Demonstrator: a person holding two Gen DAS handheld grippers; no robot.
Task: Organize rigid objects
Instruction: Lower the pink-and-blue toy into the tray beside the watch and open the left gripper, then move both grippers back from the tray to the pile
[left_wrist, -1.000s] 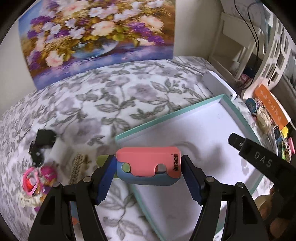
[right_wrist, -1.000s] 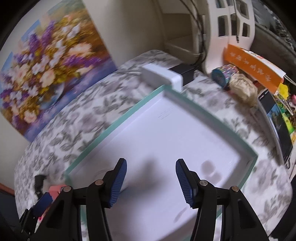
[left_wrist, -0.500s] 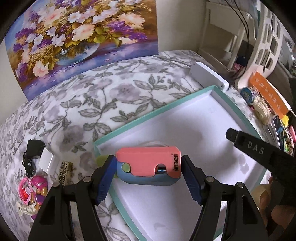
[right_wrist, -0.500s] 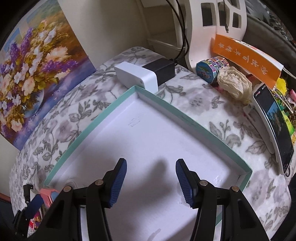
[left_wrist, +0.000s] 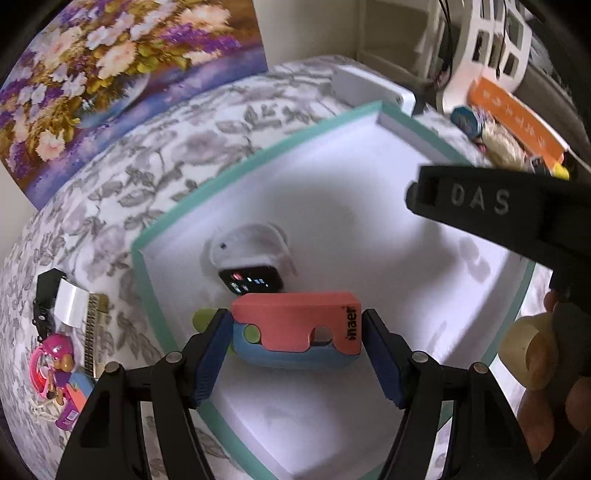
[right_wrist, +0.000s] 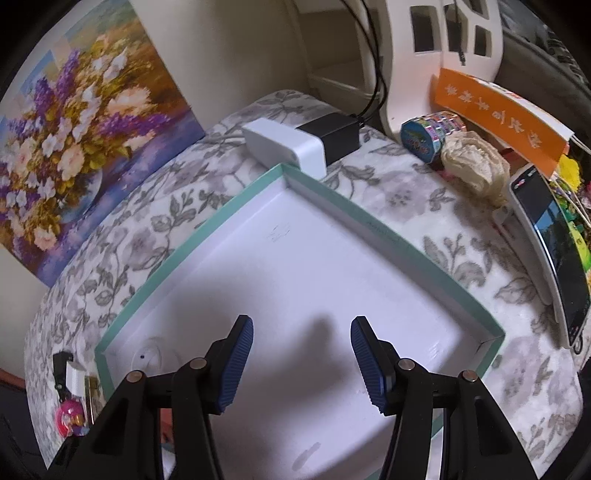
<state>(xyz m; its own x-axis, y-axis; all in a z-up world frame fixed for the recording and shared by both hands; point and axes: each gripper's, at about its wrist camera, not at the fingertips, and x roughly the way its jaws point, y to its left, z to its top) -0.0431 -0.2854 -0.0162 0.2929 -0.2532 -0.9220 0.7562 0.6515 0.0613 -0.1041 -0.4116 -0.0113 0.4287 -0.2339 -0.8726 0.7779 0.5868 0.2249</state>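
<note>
The left gripper is clamped on a pink-and-blue toy block, its blue pads pressing on the two ends, with a small yellow-green knob sticking out past the left pad. It hangs over the white floor of a shallow tray with a teal rim. Just beyond the jaws, inside the tray near its left corner, lies a white smartwatch with its screen lit. Off to the left of the jaws, outside the tray on the flowered cloth, sit a pink toy figure, a small white piece and a black clip. The right gripper hangs over the same tray with its jaws apart and nothing between them, only bare tray floor. Past its jaws, beyond the tray's far corner, a white box touches the rim.
</note>
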